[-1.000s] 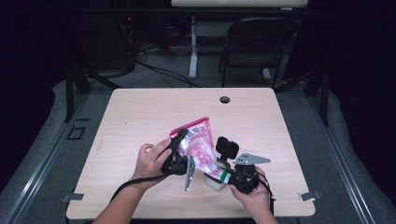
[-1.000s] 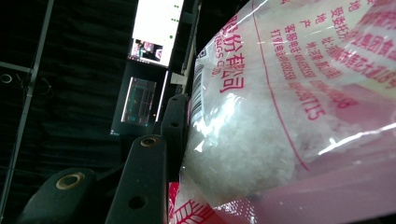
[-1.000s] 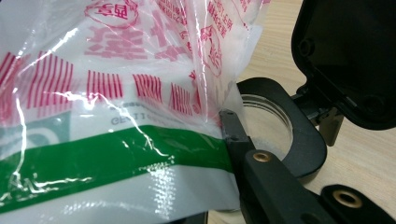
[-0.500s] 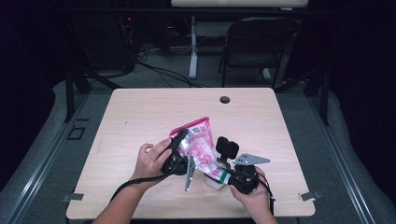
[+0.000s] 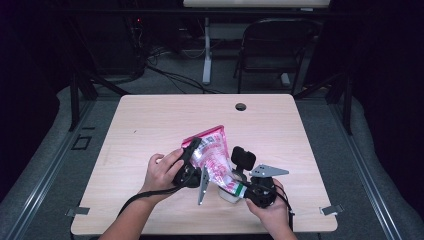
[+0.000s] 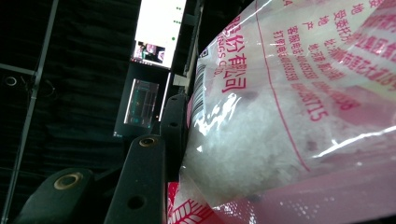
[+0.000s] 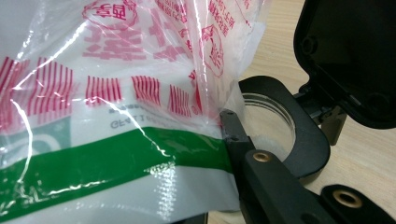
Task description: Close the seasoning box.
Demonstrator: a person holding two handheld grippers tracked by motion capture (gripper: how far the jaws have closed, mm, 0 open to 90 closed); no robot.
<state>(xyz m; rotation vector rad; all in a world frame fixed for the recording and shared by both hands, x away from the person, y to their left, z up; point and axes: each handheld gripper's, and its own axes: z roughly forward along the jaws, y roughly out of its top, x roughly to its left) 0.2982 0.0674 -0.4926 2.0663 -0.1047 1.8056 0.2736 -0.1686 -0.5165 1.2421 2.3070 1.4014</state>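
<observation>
Left gripper [image 5: 192,165] and right gripper [image 5: 246,189] jaws both clamp a tilted sugar bag [image 5: 212,155] over an open-lidded jar [image 5: 231,192] on the tabletop [image 5: 150,120]

Far half of my table [image 5: 165,115] is open, just a small black disc [image 5: 241,107] near the back edge. Near edge crowded: bag [image 5: 212,157] over open-lidded container [image 5: 235,192] between both grippers.

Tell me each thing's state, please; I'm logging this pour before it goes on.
Bag: tilted, held at both ends, white grains inside.
Jar: lid flipped open, under the bag's lower end.
Left gripper: shut on the bag's upper part.
Right gripper: shut on the bag's lower edge.
</observation>
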